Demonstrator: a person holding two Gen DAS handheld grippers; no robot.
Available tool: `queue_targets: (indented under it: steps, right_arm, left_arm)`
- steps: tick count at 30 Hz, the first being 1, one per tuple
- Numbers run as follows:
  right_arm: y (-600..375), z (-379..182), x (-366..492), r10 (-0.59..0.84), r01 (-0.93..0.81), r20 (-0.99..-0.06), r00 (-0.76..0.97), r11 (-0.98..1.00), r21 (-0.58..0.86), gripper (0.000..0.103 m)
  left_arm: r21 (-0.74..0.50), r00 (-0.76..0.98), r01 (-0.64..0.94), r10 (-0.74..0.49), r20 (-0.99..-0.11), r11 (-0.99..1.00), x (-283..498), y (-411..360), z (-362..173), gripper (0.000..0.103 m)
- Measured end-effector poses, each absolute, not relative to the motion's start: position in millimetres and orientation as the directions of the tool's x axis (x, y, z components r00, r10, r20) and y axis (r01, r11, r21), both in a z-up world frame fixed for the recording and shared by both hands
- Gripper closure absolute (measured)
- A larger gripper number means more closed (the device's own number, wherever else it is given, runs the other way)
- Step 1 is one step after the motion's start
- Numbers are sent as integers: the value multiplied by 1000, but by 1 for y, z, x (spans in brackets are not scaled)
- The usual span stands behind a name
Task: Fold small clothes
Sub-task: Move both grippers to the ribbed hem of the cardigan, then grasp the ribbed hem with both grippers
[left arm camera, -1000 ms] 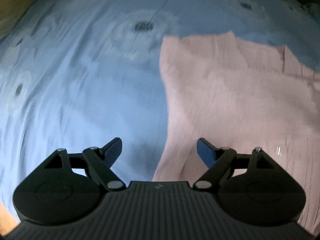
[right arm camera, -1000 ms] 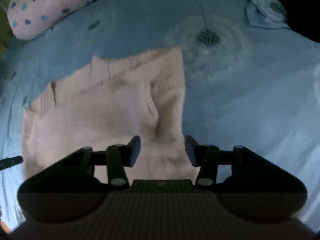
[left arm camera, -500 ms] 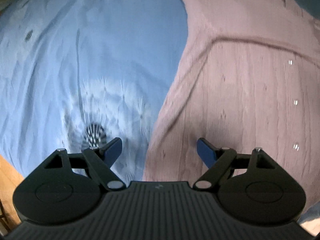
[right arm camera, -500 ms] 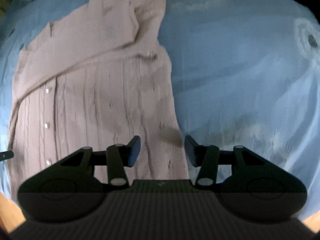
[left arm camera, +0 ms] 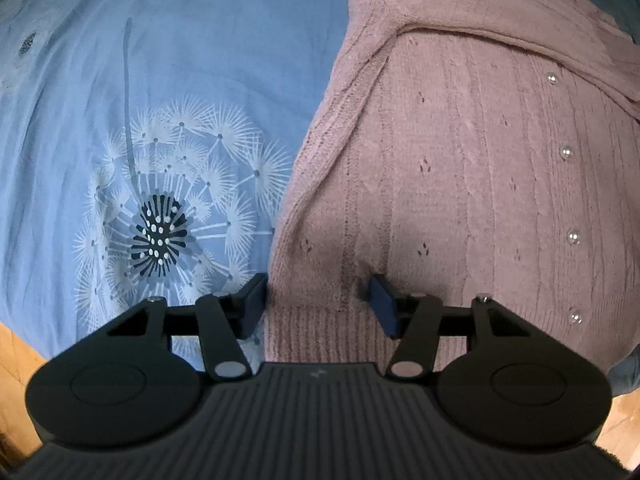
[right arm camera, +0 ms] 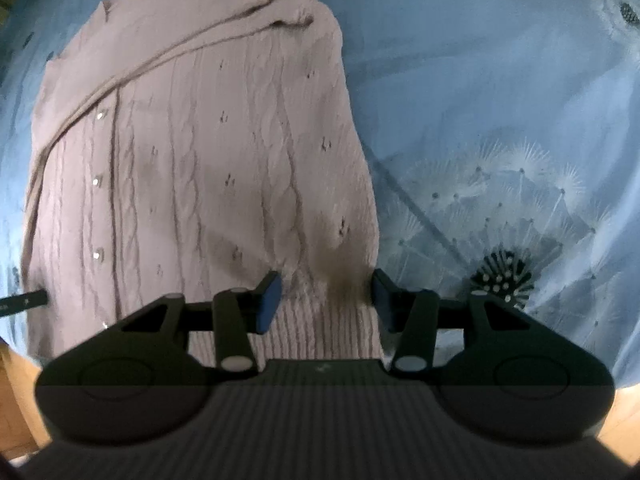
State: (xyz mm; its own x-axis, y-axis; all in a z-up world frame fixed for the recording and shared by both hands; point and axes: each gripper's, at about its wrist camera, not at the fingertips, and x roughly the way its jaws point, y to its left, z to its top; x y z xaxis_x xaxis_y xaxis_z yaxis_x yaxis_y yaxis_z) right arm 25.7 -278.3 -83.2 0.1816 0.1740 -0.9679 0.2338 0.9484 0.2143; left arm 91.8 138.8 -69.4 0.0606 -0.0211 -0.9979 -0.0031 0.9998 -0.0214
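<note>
Two grippers hang over a pink cable-knit cardigan (left arm camera: 460, 168) spread flat on a blue dandelion-print bedsheet (left arm camera: 168, 80), pearly buttons down its front and a sleeve folded across its chest. The left gripper (left arm camera: 318, 300) has just been narrowing, its jaws straddling the ribbed hem corner. The right gripper (right arm camera: 326, 300) stands parted over the opposite hem corner, nothing visibly pinched.

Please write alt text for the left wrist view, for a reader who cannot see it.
The left tool points down at the hem corner of a pink knitted cardigan, its jaws just closing astride the edge without yet pinching it. The cardigan lies on a blue bedsheet printed with a dandelion.
</note>
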Motion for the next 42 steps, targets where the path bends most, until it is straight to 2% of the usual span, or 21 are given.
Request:
queue_targets:
  steps: [9,12,15,18,20,22,25,29,32,34,36,37,38,42]
  right_arm:
    - [-282,-85,20,236,255,-960,153,929,269,51]
    - [-283,-86,15,250,254,-956,153,925,282,52]
    - [-281,-86,16,248,262,-957,152,923,281,52]
    - [-280,-86,18,245,265,-958,146,924,277,52]
    - [-280,-86,18,244,262,-959,145,925,275,52]
    - [-280,-87,18,242,265,-959,147,925,274,52]
    - [-278,-88,18,236,263,-960,150,927,269,51]
    - [-273,-90,17,223,241,-962,155,936,255,51]
    - [-272,-89,17,226,220,-961,156,941,257,51]
    - [-274,-88,18,245,213,-959,143,939,272,54]
    - [-276,-86,18,261,211,-956,137,935,285,67]
    - [-278,-85,18,271,214,-953,136,931,295,77]
    - [-281,-85,18,285,223,-948,138,924,310,83]
    - [-291,-83,16,334,259,-931,147,895,362,89]
  left_arm:
    - [-116,-3,7,-116,-993,993,91,156,-69,41]
    - [-77,-1,15,-77,-997,997,87,162,-70,41]
    - [-75,17,-55,-74,-997,996,84,177,-67,41]
    - [-94,22,-111,-92,-996,989,84,190,-65,47]
    - [-106,11,-103,-106,-994,989,84,191,-66,57]
    - [-118,-2,-89,-118,-993,989,85,188,-64,58]
    - [-149,-40,-59,-151,-988,987,87,177,-71,57]
    - [-123,-71,-11,-123,-990,992,89,167,-76,52]
    - [-128,-90,-2,-127,-988,992,94,161,-77,52]
    - [-130,-99,13,-128,-987,991,97,160,-75,57]
    - [-151,-111,1,-150,-982,989,103,161,-75,74]
    - [-165,-117,-15,-165,-979,986,103,164,-74,76]
    - [-172,-122,-31,-175,-977,985,102,166,-73,77]
    - [-172,-118,-93,-182,-976,981,104,172,-72,80]
